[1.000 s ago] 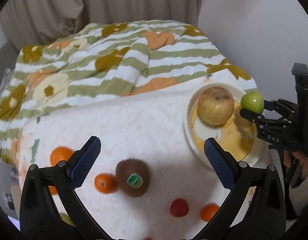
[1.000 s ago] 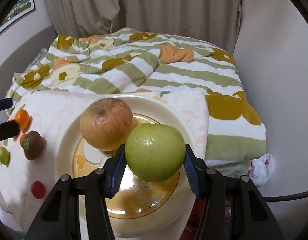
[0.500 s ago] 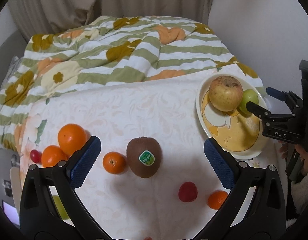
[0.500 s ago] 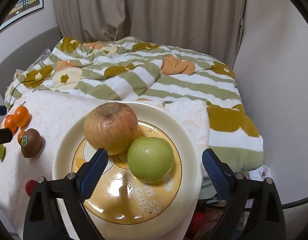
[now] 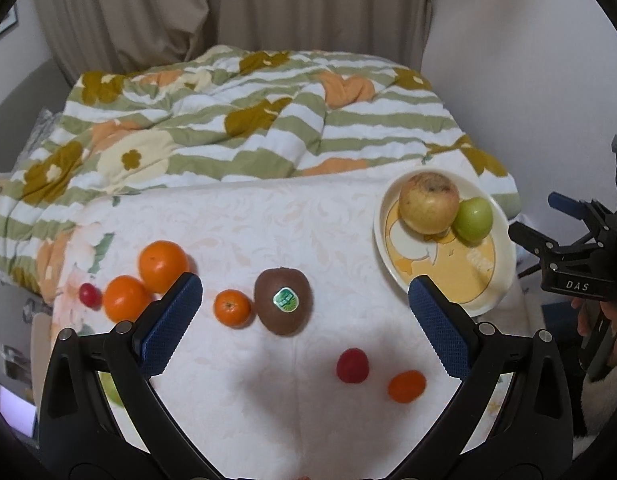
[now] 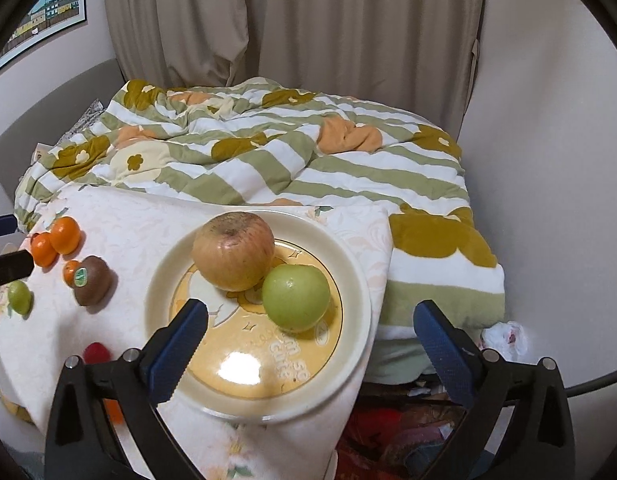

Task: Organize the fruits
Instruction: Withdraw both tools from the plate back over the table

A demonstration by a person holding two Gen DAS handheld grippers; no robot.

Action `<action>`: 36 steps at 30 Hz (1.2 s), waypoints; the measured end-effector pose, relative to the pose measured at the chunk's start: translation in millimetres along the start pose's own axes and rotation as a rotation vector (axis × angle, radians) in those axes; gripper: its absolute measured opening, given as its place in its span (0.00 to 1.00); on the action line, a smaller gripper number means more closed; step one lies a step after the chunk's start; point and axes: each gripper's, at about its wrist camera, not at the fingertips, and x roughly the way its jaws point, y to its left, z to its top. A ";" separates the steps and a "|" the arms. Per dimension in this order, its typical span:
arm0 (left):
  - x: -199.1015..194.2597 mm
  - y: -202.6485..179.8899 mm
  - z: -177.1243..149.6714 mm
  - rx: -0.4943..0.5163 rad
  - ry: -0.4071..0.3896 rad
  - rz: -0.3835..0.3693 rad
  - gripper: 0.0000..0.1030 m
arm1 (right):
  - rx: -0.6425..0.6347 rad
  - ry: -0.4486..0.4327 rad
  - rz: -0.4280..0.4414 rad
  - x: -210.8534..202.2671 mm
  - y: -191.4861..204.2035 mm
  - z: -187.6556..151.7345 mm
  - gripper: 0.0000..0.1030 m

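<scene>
Left hand-held gripper [image 5: 304, 320]: blue-padded fingers spread wide apart, nothing between them, hovering over a white cloth-covered tabletop [image 5: 268, 224]. Just ahead, between the finger tips: brown kiwi [image 5: 283, 301] w/ green sticker, small mandarin [image 5: 232, 307] touching its left side. Further left, by the left finger: two bigger oranges [image 5: 163, 261] side by side, a small red fruit [image 5: 89, 294] beyond them. Nearer the gripper, right of centre: red strawberry-like fruit [image 5: 352, 365] & a small orange tomato-like fruit [image 5: 406, 386], slightly apart.

Ahead-right of this gripper, at the tabletop's right edge: cream plate [image 5: 500, 280] w/ yellow centre. On it a large yellowish-red apple [image 5: 429, 207] & a smaller green apple [image 5: 474, 218], touching each other.

Right hand-held gripper [image 6: 308, 334]: fingers also wide apart, empty, just behind the plate's [image 6: 156, 280] near rim. Green apple [image 6: 296, 297] sits directly ahead between the finger tips, not touched; large apple [image 6: 233, 250] ahead-left of it. In the left view this gripper [image 5: 544, 224] is right of the plate, off its rim, held by a hand [image 5: 604, 320].

Far left in the right view: a small green fruit [image 6: 19, 297] near the kiwi [image 6: 92, 286].

Beyond the tabletop: bed w/ green-striped floral quilt [image 6: 268, 160], beige curtains [image 6: 308, 20] behind.
</scene>
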 end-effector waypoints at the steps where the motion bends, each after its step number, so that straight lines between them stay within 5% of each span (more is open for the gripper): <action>1: -8.4 2.7 -0.3 -0.007 -0.010 0.004 1.00 | 0.000 0.001 0.007 -3.9 -0.3 0.9 1.00; 10: -63.6 56.2 -18.8 -0.082 -0.073 0.038 1.00 | 0.022 -0.045 0.027 -48.9 25.9 17.5 1.00; 20: -98.7 149.8 -39.3 -0.098 -0.125 0.050 1.00 | 0.058 -0.082 0.039 -79.4 110.8 28.8 1.00; 36: -64.0 250.4 -56.5 0.015 0.003 -0.069 1.00 | 0.146 -0.027 -0.026 -46.4 228.0 20.2 1.00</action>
